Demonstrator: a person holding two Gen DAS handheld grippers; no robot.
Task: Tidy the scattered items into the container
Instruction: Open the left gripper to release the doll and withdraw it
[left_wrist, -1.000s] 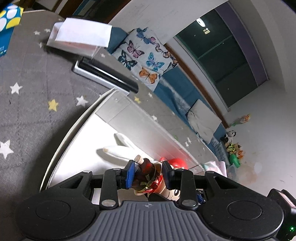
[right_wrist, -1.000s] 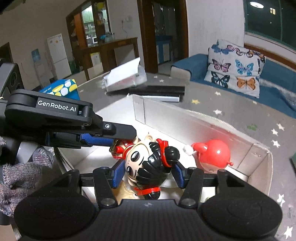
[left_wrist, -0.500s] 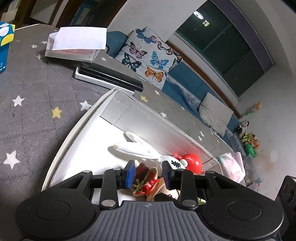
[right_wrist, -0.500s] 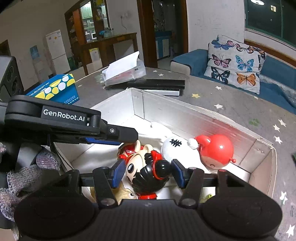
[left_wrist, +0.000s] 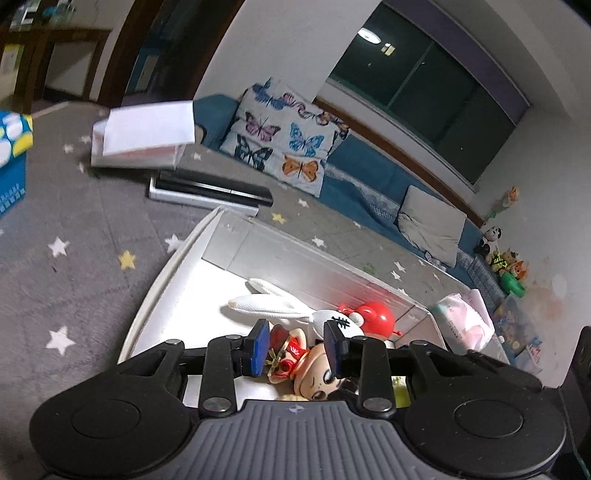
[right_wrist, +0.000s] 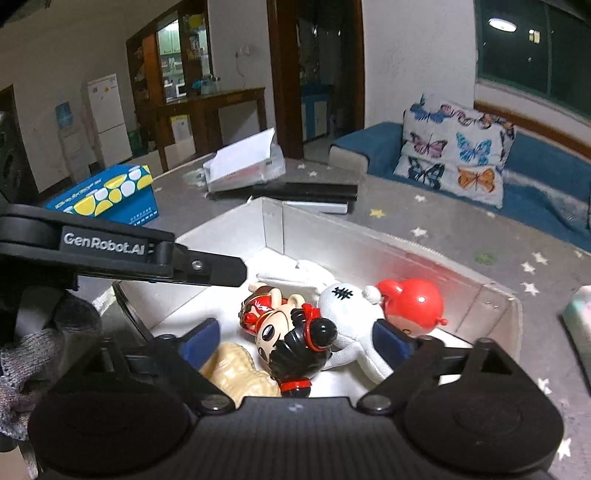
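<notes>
A white cardboard box (right_wrist: 369, 251) on the star-patterned cloth holds a white plush bunny (right_wrist: 343, 306), a red round toy (right_wrist: 413, 302) and a beige toy (right_wrist: 236, 369). My right gripper (right_wrist: 295, 339) hangs over the box's near end with its jaws opening wide. A black-haired doll (right_wrist: 291, 343) lies loose between them, and neither pad touches it. My left gripper (left_wrist: 295, 349) reaches in from the left, pads set on a small red-capped figure (left_wrist: 284, 349). In the right wrist view that figure (right_wrist: 258, 306) sits just under the left finger (right_wrist: 192, 264).
On the cloth behind the box lie flat black devices (right_wrist: 306, 192) and an open white carton (right_wrist: 247, 166). A blue tissue box (right_wrist: 107, 199) stands at the left. A pink tissue pack (left_wrist: 465, 317) lies by the box's far end. A gloved hand (right_wrist: 33, 354) holds the left gripper.
The right jaws spread wide and let go of the black-haired doll, which now lies in the box. Both grippers drew back and up a little, and the left one rolled.
</notes>
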